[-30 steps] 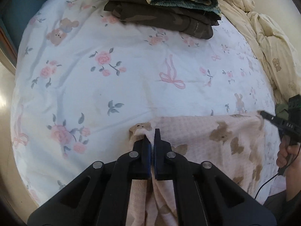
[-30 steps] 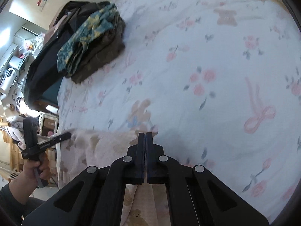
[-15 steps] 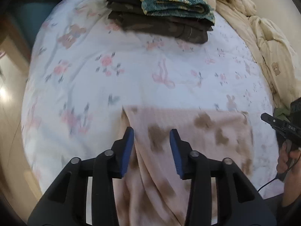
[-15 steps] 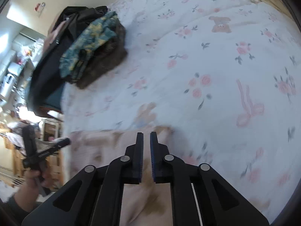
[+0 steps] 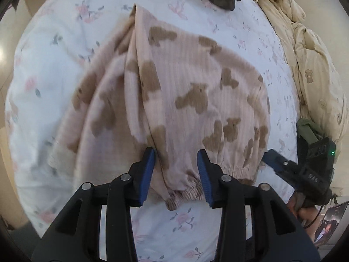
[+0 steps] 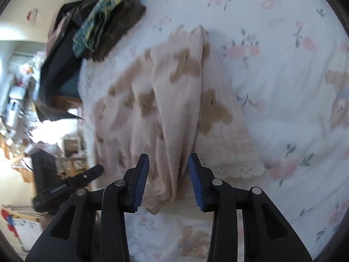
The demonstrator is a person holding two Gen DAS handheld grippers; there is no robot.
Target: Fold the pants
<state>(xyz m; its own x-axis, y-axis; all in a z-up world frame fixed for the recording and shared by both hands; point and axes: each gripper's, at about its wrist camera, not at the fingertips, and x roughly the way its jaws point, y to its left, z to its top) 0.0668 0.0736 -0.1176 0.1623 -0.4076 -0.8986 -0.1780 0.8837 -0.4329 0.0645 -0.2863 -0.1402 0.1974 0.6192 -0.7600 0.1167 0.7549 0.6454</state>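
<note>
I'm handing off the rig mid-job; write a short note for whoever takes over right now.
Left claw: open, cloth between its pads, not pinched.
Right claw: jaws opening, nothing gripped.
Pink bear-print pants lie doubled over on the floral bedsheet, elastic edge nearest you.
Folded clothes pile sits at the far side.
Done: one fold laid down and let go.
Left: likely smooth the creases and fold again.

Home bedroom. White bedsheet printed with pink flowers, ribbons and bears [image 5: 54,109] covers the mattress; rumpled cream quilt with small bear motifs [image 5: 312,69] heaped along one edge. Stack of folded dark brown and teal patterned clothes [image 6: 109,19] sits on the sheet. Beyond the bed edge, cluttered wooden furniture and household oddments [image 6: 19,120], blurred
</note>
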